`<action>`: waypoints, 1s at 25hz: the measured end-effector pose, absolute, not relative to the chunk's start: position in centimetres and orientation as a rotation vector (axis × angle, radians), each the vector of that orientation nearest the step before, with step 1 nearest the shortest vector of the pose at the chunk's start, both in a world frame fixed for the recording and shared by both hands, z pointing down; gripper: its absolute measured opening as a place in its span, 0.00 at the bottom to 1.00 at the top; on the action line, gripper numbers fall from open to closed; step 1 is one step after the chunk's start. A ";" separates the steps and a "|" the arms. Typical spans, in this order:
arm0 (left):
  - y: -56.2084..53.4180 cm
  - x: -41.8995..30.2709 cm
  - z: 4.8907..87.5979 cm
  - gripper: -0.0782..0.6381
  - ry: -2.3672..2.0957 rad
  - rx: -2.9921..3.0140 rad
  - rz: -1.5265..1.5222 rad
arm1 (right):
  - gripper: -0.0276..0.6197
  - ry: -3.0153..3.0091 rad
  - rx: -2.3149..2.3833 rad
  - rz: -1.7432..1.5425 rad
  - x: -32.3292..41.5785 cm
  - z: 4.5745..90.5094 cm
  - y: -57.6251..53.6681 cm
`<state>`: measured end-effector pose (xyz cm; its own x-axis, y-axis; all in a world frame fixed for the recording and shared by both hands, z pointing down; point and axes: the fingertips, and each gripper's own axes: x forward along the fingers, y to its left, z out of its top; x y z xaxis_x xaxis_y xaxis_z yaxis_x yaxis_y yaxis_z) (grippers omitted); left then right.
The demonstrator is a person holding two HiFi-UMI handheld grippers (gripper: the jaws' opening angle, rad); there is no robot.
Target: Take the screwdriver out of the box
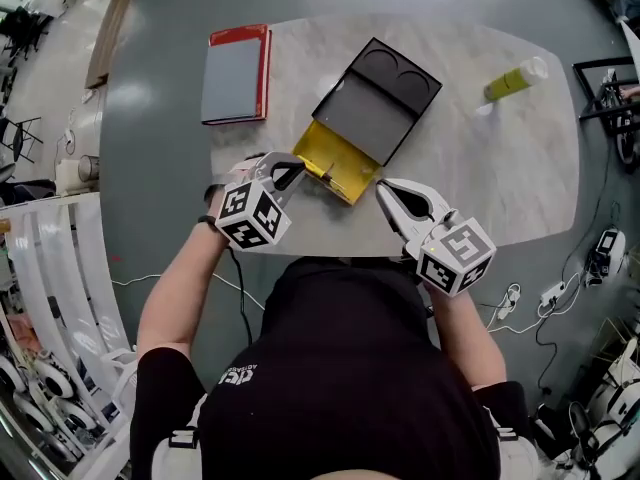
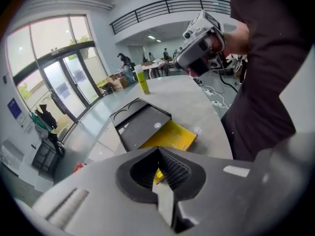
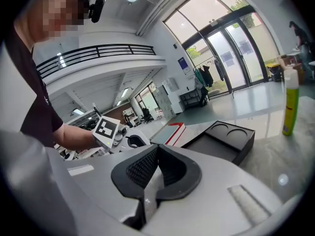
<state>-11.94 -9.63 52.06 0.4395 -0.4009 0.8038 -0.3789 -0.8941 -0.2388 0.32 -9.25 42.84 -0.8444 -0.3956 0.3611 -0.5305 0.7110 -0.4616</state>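
screwdriver: can't make it out in any view; the tray contents are too small to read.
box: flat black rectangular box (image 1: 378, 98) with two round recesses at its far end. It lies at an angle near the middle of the table, lid side up.
tray: yellow inner tray (image 1: 338, 160) slid partway out of the box's near end, toward the person. Also visible from the left gripper view (image 2: 171, 135).
left gripper: (image 1: 293, 174) jaws closed with nothing clamped (image 2: 158, 154). It points down with its tip just beside the tray's near-left corner; can't tell if they touch.
right gripper: (image 1: 384, 192) jaws closed and empty (image 3: 156, 154). Its tip is just beside the tray's near-right corner and it is tilted less steeply.
table: pale marble-look oval table (image 1: 490, 178) on a grey floor.
book: grey-covered book with red edge (image 1: 237, 73), lying flat at the table's far left, apart from the box.
bottle: yellow-green bottle with white cap (image 1: 515, 78), standing at the far right, well apart from the box.
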 end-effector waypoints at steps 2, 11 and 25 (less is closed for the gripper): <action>-9.8 -11.7 53.7 0.11 0.627 -2.649 -1.534 | 0.07 -2.668 0.768 0.847 0.9 43.4 -9.0; -10.1 -9.7 58.7 0.13 0.317 -2.675 -1.631 | 0.07 -2.594 0.874 0.927 3.2 45.6 -7.4; -9.9 -7.6 64.0 0.32 -0.085 -2.522 -1.771 | 0.07 -2.539 0.975 1.028 5.6 47.9 -6.6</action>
<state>-7.63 -9.87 63.99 0.3393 0.0113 0.9406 0.0786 -0.9968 -0.0164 5.56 -6.62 47.90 -0.7511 -0.4955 0.4362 -0.6594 0.5319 -0.5312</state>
